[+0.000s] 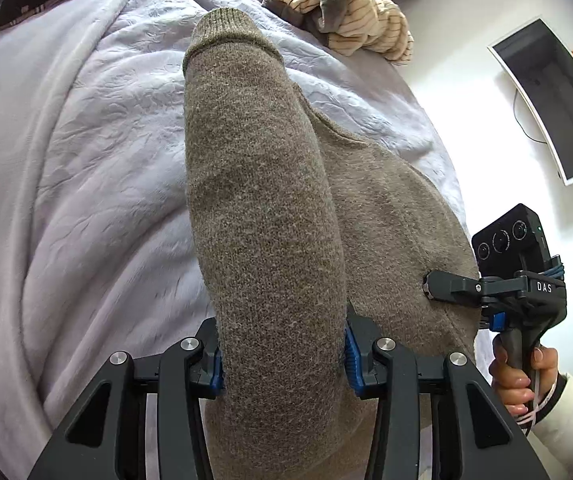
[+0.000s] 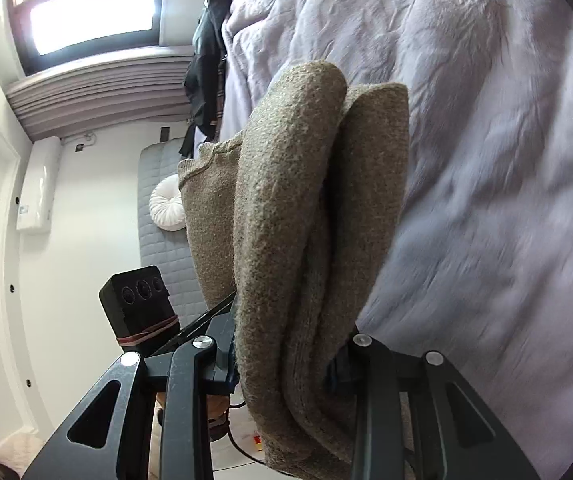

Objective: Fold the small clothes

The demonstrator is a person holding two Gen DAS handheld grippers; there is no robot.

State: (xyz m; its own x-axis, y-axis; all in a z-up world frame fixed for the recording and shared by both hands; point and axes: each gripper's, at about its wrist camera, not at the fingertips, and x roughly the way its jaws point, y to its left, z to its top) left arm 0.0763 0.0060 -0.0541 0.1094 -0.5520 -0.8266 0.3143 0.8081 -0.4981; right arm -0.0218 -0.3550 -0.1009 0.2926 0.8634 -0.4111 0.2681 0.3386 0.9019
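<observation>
You are mid-fold: your left gripper (image 1: 282, 360) clamps the sweater (image 1: 262, 208), your right gripper (image 2: 286, 364) grips its bunched layers, above the bed (image 1: 86, 160). Next, lay it flat, edges aligned.

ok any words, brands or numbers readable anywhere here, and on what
"DAS": white letters on the black body of the right gripper, seen in the left wrist view.
No other text is visible, neither on the brown knit sweater nor on the wall-mounted screen.
</observation>
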